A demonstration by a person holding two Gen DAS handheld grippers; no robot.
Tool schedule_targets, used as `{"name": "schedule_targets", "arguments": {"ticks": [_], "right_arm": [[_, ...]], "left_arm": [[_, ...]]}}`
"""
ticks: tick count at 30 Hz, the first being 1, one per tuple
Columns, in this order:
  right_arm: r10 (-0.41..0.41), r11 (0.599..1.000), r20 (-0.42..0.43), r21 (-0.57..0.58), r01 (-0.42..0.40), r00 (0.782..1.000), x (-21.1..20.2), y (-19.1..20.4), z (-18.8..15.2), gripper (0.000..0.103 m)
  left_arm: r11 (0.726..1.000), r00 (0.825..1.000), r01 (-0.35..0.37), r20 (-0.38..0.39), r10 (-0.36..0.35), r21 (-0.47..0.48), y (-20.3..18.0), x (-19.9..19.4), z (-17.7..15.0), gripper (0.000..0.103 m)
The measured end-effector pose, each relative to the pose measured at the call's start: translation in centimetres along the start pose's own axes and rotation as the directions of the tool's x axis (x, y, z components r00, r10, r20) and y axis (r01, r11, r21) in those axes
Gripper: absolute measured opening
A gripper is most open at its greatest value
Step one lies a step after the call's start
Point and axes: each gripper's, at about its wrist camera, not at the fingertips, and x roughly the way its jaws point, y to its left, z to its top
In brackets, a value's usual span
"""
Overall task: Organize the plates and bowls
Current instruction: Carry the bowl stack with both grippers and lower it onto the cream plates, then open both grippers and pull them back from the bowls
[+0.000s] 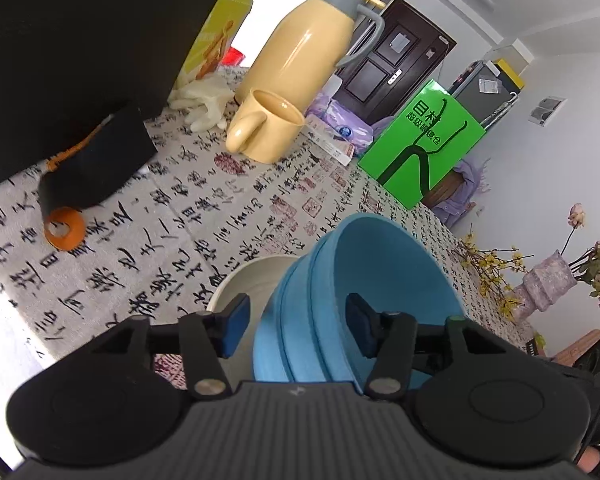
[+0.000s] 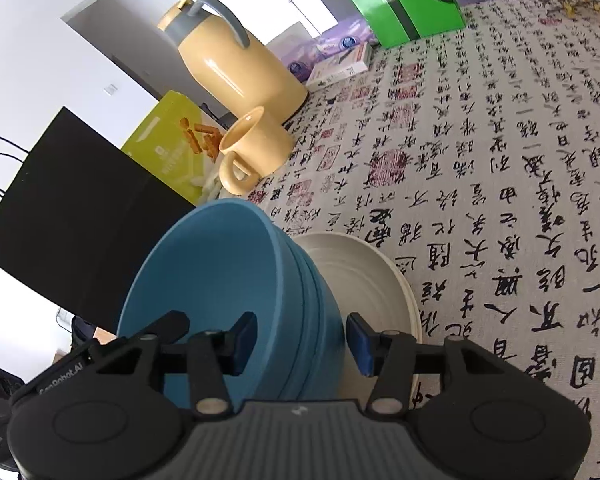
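A stack of blue bowls (image 1: 364, 280) sits on a stack of cream plates (image 1: 244, 280) on the calligraphy tablecloth. My left gripper (image 1: 298, 330) is open, its jaws on either side of the bowl stack's wall, one pad inside, one outside. The same blue bowls (image 2: 220, 272) and cream plates (image 2: 364, 276) show in the right wrist view. My right gripper (image 2: 302, 342) is open and straddles the opposite wall of the bowls. Neither gripper's pads press the wall.
A yellow thermos (image 1: 300, 40), a yellow mug (image 1: 266, 126), a black box (image 1: 80, 40), a black-and-orange tool (image 1: 84, 176), white gloves (image 1: 204, 100), a green bag (image 1: 424, 144) and a flower vase (image 1: 544, 284) stand around the table (image 1: 180, 220).
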Motion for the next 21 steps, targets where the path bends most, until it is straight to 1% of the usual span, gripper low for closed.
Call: {"name": "schedule_targets", "arguments": {"ticks": [1,3,5,7,8,9,10,12,13,14,16,18,19,21], "right_arm": [[-0.001,1.0,0.012,-0.002,0.001,1.0,-0.4,0.0,-0.1,0.057],[0.0,1.0,0.04,-0.011,0.0,0.999,-1.2,0.1,-0.3,0.062],[-0.005,1.0,0.073,-0.031,0.007,0.997,-2.3,0.3,-0.6,0.066],[-0.007,0.998,0.118,-0.056,0.013,0.993,-3.8,0.7,-1.1,0.07],[-0.007,0.997,0.144,-0.073,0.018,0.99,-4.7,0.9,-1.5,0.077],[-0.011,0.996,0.175,-0.09,0.027,0.985,-5.5,1.1,-2.0,0.081],[-0.016,0.993,0.206,-0.11,0.04,0.978,-6.4,1.4,-2.6,0.081],[-0.023,0.985,0.262,-0.159,0.067,0.965,-7.8,2.0,-3.8,0.084],[-0.027,0.98,0.292,-0.183,0.084,0.956,-8.5,2.2,-4.6,0.086],[-0.032,0.973,0.322,-0.206,0.103,0.946,-9.1,2.5,-5.5,0.089],[-0.028,0.952,0.382,-0.271,0.141,0.924,-10.3,3.0,-7.6,0.091],[-0.031,0.921,0.431,-0.338,0.193,0.902,-11.0,3.6,-9.8,0.092],[-0.036,0.908,0.446,-0.359,0.216,0.894,-11.2,3.7,-10.7,0.093],[-0.047,0.886,0.468,-0.388,0.253,0.883,-11.4,3.8,-12.5,0.101]], "left_arm": [[1.0,1.0,-0.013,0.019,0.013,0.019,-0.2,-0.4,-0.1,0.066],[0.996,0.995,-0.048,0.091,0.041,0.082,-0.8,-1.7,-0.6,0.074],[0.985,0.984,-0.075,0.175,0.047,0.155,-1.4,-3.3,-1.2,0.083],[0.972,0.969,-0.086,0.244,0.031,0.22,-1.9,-4.8,-1.9,0.088],[0.963,0.962,-0.09,0.273,0.017,0.256,-2.2,-5.6,-2.4,0.093],[0.955,0.956,-0.09,0.293,0.003,0.283,-2.4,-6.3,-2.8,0.098],[0.948,0.949,-0.088,0.313,-0.014,0.307,-2.5,-7.1,-3.3,0.099],[0.931,0.94,-0.089,0.339,-0.039,0.355,-2.7,-8.4,-4.4,0.102],[0.923,0.938,-0.09,0.344,-0.047,0.373,-2.7,-9.1,-4.9,0.103],[0.918,0.936,-0.09,0.347,-0.055,0.387,-2.6,-9.7,-5.5,0.103],[0.908,0.934,-0.087,0.352,-0.069,0.41,-2.3,-10.7,-6.5,0.103],[0.902,0.931,-0.095,0.358,-0.069,0.421,-2.0,-11.4,-7.5,0.103],[0.901,0.93,-0.101,0.362,-0.065,0.423,-1.8,-11.7,-8.0,0.103],[0.902,0.93,-0.115,0.364,-0.05,0.417,-1.4,-12.2,-8.9,0.103]]}}
